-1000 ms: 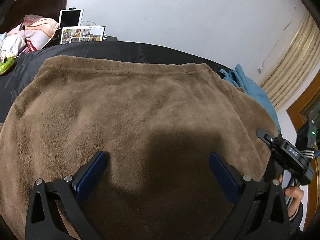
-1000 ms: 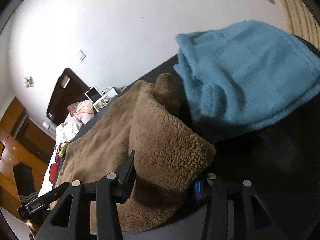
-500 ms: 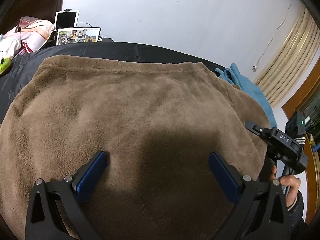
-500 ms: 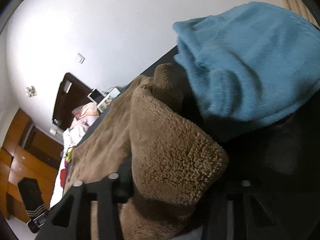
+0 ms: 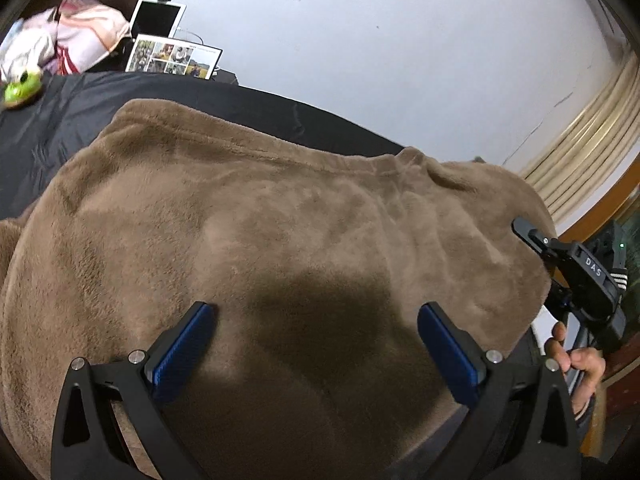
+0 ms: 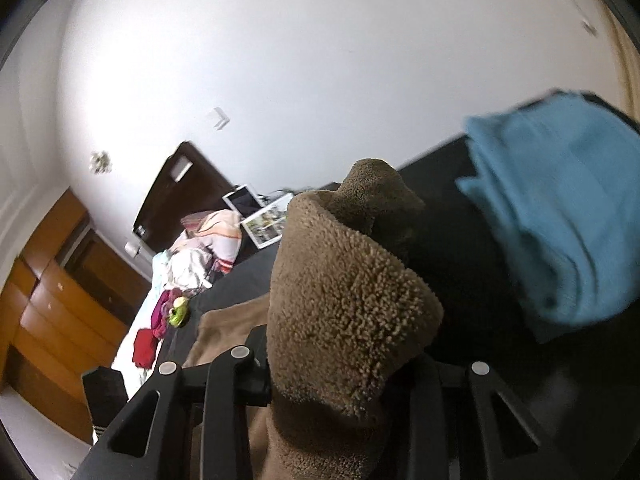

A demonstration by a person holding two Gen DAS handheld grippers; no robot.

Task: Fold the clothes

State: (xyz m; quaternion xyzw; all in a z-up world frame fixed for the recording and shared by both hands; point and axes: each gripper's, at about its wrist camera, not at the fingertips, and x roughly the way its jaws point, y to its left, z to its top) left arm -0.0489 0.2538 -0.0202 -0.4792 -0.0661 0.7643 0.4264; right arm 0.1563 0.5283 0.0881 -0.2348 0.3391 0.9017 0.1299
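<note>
Your left gripper [image 5: 316, 344] spread wide above brown fleece garment [image 5: 280, 240], which lies on dark bed cover [image 5: 60, 120]. Your right gripper [image 6: 340, 372] clamps its bunched edge; blue garment [image 6: 560, 208] just beside.

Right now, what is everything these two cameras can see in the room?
Fleece garment: one, brown, spread on the bed; one end bunched up in the right gripper.
Bed cover: one, black, under the garment.
Blue garment: one, teal, heaped on the bed beyond the brown one.
Photo frame: one, leaning at the head of the bed.
Tablet: one, white-edged, behind the frame.
Bedding pile: pink and white, by the headboard.
Green toy: one, on the bed's far left.
Curtain: cream, at the right.
Cabinets: wooden, orange-brown, along the wall.
Left gripper: black, blue pads, open above the garment.
Right gripper: black, shut on the fleece.
Hand: one, holding the right gripper.
</note>
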